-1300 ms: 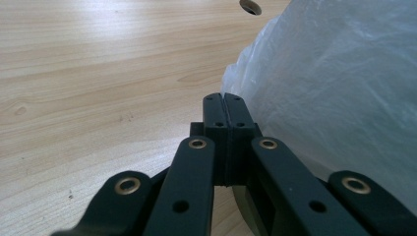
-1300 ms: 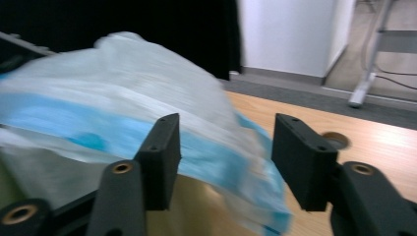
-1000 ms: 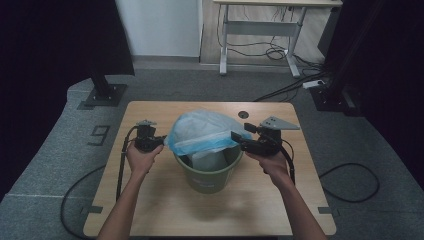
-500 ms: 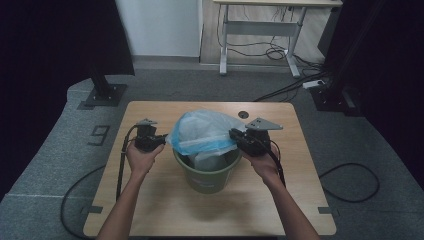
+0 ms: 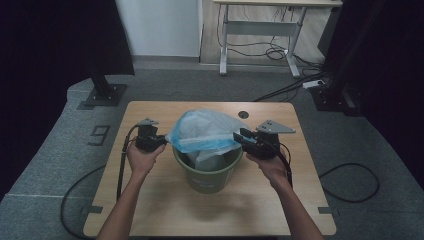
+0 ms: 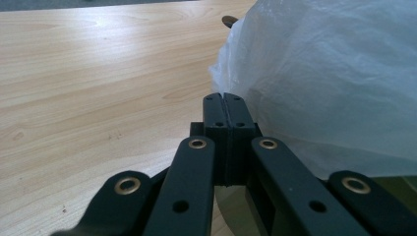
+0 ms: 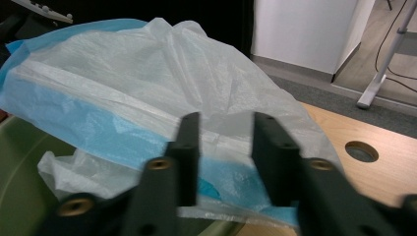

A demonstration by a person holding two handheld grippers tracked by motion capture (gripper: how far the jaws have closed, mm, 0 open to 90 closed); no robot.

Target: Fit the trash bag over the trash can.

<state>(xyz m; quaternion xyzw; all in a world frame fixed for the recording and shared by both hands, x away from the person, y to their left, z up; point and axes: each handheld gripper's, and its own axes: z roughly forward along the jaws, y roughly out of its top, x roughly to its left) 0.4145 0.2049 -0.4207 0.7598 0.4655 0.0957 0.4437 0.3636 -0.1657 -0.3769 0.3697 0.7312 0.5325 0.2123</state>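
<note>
A thin, crinkled, translucent plastic bag (image 5: pixel 207 131) with a blue band is seen over a matt green plastic bucket (image 5: pixel 208 175) on a smooth, pale wood-grain table (image 5: pixel 165 205), beside matt black gripper jaws.

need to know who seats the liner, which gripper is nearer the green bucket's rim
Right. The right gripper hovers open at the green bucket's right rim, jaws around the plastic bag's blue edge. The left gripper is shut, slightly outside the left rim.
</note>
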